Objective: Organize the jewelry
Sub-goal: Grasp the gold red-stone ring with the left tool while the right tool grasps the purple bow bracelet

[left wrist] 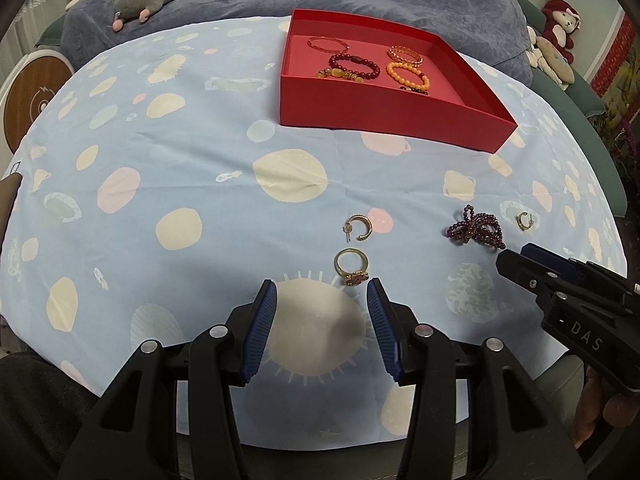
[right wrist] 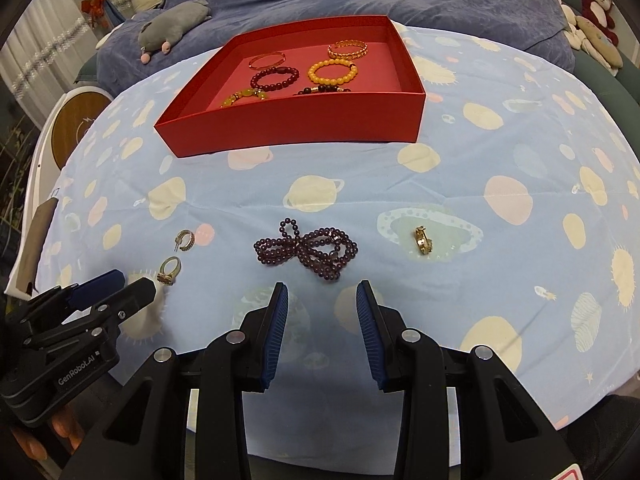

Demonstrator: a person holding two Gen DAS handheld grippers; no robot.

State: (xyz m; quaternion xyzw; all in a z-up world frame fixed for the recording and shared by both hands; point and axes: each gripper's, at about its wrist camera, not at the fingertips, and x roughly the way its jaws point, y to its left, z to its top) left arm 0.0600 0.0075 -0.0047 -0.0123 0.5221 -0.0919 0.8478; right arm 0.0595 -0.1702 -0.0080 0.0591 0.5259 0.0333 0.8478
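Jewelry split between open red cardboard box (left wrist: 384,118) and planet-print blue cloth (left wrist: 192,160). Left gripper (left wrist: 322,292) gapes wide, empty, just short of gold ring with red stone (left wrist: 351,268). Right gripper (right wrist: 322,296) likewise spread, empty, near tangled purple bead strand (right wrist: 308,250). Small gold hoop earring (left wrist: 360,227) lies beyond the ring.

left wrist: low, forward over cloth | right wrist: likewise | shared: red box (left wrist: 384,116)
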